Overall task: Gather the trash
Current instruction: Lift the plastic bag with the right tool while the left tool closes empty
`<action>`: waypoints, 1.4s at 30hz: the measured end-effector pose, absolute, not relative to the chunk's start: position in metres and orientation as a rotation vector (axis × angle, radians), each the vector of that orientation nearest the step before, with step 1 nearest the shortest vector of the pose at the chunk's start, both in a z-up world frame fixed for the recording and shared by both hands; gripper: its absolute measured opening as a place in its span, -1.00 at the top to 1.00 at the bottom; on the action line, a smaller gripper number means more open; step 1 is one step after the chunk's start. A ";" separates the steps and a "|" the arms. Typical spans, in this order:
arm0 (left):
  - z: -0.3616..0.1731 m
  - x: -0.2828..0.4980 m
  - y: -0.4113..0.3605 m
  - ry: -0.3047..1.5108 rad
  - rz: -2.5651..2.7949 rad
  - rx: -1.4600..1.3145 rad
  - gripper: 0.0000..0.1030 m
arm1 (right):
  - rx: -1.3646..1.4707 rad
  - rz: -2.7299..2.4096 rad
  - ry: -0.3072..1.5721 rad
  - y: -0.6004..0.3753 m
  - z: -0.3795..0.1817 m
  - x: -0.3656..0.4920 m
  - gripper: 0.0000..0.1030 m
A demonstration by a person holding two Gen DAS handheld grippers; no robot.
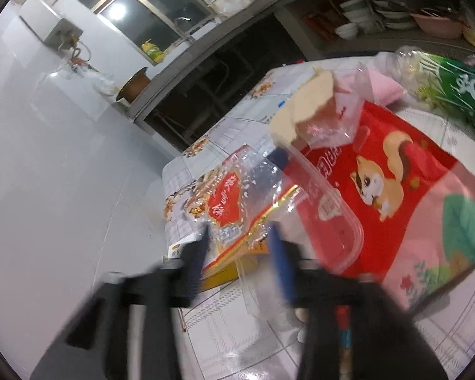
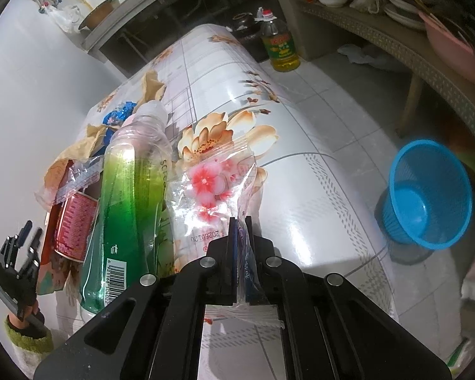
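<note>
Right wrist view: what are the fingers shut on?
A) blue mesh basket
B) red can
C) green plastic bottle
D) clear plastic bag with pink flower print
D: the right gripper has its fingers closed on the edge of the clear plastic bag with pink flower print; the green plastic bottle lies beside it, untouched.

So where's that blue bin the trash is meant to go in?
In the right wrist view, the blue basket stands on the tiled floor at the right, beyond the edge of the flowered table, in front of the wicker shelf's leg.
</note>
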State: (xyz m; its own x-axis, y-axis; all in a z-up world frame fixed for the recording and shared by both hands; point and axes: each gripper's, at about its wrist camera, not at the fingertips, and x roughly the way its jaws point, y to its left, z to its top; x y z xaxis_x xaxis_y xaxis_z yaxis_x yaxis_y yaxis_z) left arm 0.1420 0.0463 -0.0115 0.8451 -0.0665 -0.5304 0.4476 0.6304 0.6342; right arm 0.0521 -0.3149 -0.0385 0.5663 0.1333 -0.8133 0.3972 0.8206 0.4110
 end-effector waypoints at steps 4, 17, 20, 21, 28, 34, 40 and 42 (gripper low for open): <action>-0.016 0.148 0.044 0.520 -0.348 0.885 -0.17 | 0.618 -0.163 0.971 -0.316 -0.040 0.054 0.96; -0.024 0.189 0.033 0.578 -0.415 0.989 0.06 | 0.637 -0.140 0.969 -0.316 -0.043 0.053 0.96; -0.024 0.193 0.033 0.584 -0.393 0.979 0.49 | 0.639 -0.138 0.969 -0.316 -0.043 0.054 0.96; -0.025 0.194 0.034 0.585 -0.382 0.976 0.69 | 0.639 -0.138 0.968 -0.316 -0.044 0.054 0.96; -0.009 0.189 0.039 0.505 -0.314 0.918 1.00 | 0.644 -0.142 0.960 -0.316 -0.043 0.053 0.96; 0.019 0.173 0.050 0.441 -0.279 0.793 1.00 | 0.648 -0.158 0.933 -0.319 -0.037 0.047 0.99; 0.057 0.149 0.061 0.381 -0.241 0.647 1.00 | 0.663 -0.176 0.896 -0.329 -0.030 0.037 1.00; 0.071 0.138 0.062 0.357 -0.239 0.608 1.00 | 0.671 -0.178 0.882 -0.333 -0.028 0.032 1.00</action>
State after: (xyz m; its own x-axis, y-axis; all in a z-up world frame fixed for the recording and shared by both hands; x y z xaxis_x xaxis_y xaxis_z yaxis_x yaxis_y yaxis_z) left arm 0.1384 0.0616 0.0713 0.9118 -0.1139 -0.3946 0.3214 0.7960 0.5129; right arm 0.0319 -0.3331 -0.0282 0.6357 0.1232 -0.7621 0.4094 0.7831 0.4681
